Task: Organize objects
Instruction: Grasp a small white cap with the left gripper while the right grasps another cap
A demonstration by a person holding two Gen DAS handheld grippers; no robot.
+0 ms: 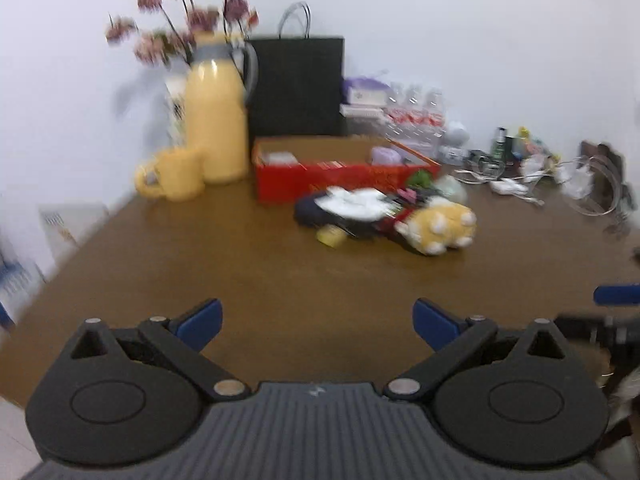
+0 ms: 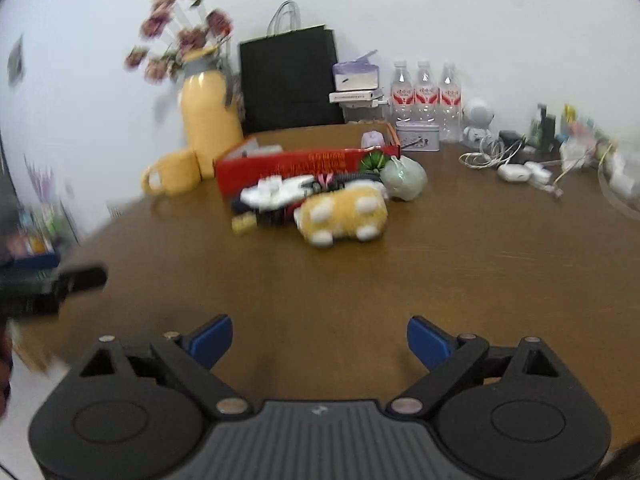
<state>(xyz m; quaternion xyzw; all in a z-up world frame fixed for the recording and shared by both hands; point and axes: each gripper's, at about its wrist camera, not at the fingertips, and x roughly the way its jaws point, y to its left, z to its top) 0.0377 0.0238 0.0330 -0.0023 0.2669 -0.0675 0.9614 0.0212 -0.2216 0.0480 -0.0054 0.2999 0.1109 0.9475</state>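
A pile of loose objects lies mid-table in front of an open red box: a yellow plush toy, a white item on a dark one, a small yellow block and a pale green object. My left gripper is open and empty over the near table, well short of the pile. My right gripper is open and empty too. The right gripper's blue tip shows at the right edge of the left wrist view.
On the brown table a yellow jug with flowers and a yellow mug stand far left, beside a black paper bag. Water bottles, a tin, a white robot figure and cables line the back right.
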